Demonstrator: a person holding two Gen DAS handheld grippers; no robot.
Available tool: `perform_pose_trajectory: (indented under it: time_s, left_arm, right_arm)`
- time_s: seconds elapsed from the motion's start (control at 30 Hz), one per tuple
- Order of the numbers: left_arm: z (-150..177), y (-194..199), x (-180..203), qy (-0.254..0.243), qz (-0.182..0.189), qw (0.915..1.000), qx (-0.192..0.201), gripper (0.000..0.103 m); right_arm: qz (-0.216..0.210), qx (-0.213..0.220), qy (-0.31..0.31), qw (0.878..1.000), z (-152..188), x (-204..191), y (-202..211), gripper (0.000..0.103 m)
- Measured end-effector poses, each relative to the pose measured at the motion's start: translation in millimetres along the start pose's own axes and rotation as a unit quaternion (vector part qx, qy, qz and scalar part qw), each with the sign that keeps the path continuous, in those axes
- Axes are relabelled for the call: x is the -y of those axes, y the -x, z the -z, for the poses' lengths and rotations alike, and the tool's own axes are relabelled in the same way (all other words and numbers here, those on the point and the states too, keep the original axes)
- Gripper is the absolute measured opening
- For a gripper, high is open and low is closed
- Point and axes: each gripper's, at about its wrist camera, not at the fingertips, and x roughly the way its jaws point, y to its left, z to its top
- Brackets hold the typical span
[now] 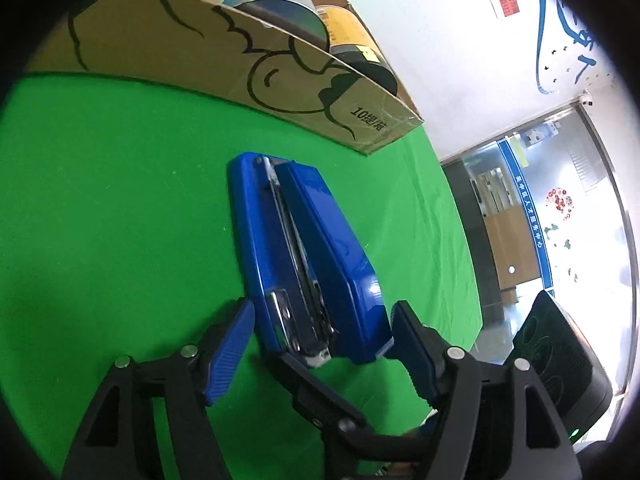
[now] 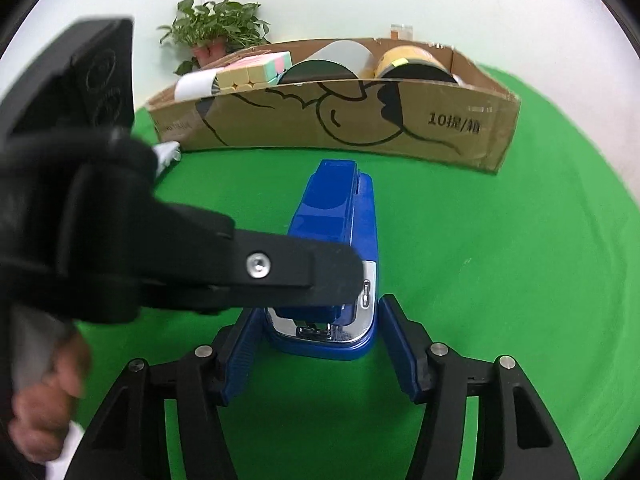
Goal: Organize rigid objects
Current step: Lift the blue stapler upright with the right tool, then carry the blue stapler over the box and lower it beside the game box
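Observation:
A blue stapler [image 1: 304, 240] [image 2: 340, 216] lies on its side on the green cloth, in front of a cardboard box [image 1: 280, 84] [image 2: 440, 132]. My left gripper [image 1: 323, 306] straddles its near end. Its blue pads [image 1: 232, 344] stand close beside the stapler without pressing, so it is open. My right gripper [image 2: 320, 308] is shut on the stapler's metal-nosed end, with a pad against each side. One black finger of the left gripper [image 2: 304, 268] crosses above the stapler in the right wrist view. A finger of the right gripper [image 1: 320, 392] shows under the stapler's end in the left wrist view.
The box holds a pastel cube [image 2: 256, 70], a dark disc [image 2: 320, 70], a yellow tin [image 2: 412, 64] and a white roll [image 2: 196, 84]. A potted plant [image 2: 216, 28] stands behind it. A hand [image 2: 44, 400] holds the left gripper. The table's edge [image 1: 460, 280] drops off to the right.

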Motion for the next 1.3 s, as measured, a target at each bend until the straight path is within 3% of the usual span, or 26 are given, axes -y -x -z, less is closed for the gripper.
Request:
perform_pose_trajectory:
  time_s: [0.17, 0.47, 0.63, 1.0, 1.3]
  left_arm:
    - [6.5, 2.1, 1.4, 0.003, -0.008, 0.9998, 0.015, 0.068]
    - [6.7, 0.8, 4.7, 0.014, -0.021, 0.9997, 0.001, 0.068]
    - [6.1, -2.5, 10.9, -0.003, -0.034, 0.9994, -0.003, 0.067]
    - [14.0, 8.5, 16.4, -0.016, -0.051, 0.9981, 0.030, 0.066]
    - [7.6, 43.5, 25.4, -0.015, -0.049, 0.9957, 0.077, 0.066]
  right_arm:
    - [-0.037, -0.012, -0.039, 0.998, 3.9, 5.1, 4.6, 0.055]
    - [-0.047, -0.017, -0.055, 0.997, -0.3, 7.8, -4.1, 0.054]
    - [-0.060, -0.022, -0.076, 0.995, 2.8, 9.6, -1.4, 0.054]
    - [-0.089, -0.026, -0.101, 0.991, 6.1, 12.5, 2.8, 0.054]
    - [-0.100, -0.004, -0.076, 0.992, -15.5, -9.1, 17.6, 0.054]
